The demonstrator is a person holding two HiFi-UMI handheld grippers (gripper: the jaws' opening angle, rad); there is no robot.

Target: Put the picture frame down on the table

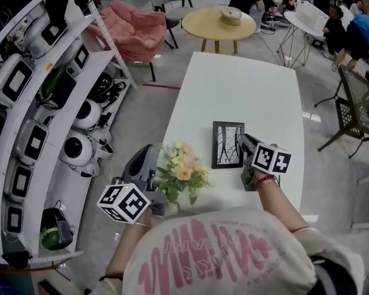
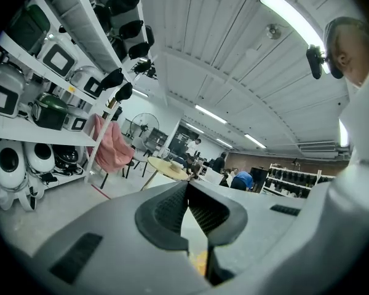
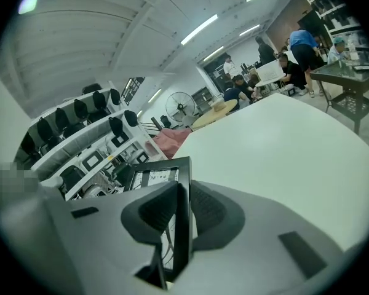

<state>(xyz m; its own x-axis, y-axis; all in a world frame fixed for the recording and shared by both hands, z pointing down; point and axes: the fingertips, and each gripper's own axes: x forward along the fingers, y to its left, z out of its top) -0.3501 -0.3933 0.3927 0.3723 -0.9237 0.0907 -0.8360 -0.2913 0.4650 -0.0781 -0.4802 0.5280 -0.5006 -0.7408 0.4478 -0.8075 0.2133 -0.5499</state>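
A broad workshop room, with a long white counter (image 1: 234, 85) running away from the person. Tall shelving (image 1: 43, 103) stacked with appliances lines its left side, and a round wooden table (image 1: 218, 22) and a pink chair (image 1: 132, 29) stand past its far end. People sit further back.

The picture frame (image 1: 227, 144) is over the near half of the counter, right of centre. Its long axis runs away from the person and its face is turned up toward the head view. The right claw (image 1: 243, 141) is at the frame's right-hand long edge. In the right gripper view the right claw (image 3: 183, 189) pinches the black rim, and the frame (image 3: 154, 177) stands out ahead and to the left of it. That hand alone carries the frame. No view settles whether the frame's underside already rests on the counter, though it looks low and close.

The left claw (image 1: 149, 151) is at the counter's near left edge, just beside a bunch of pale flowers (image 1: 181, 168). In the left gripper view the left claw (image 2: 187, 186) has its jaws pressed together at the tips with nothing caught between them. A scrap of yellow bloom shows through the gap behind.

What is left looks like a short lowering and a release by the right hand. Bare counter lies beyond the frame. The flowers sit near its near left corner and the counter's right edge is not far from the claw, so setting it straight down seems safest
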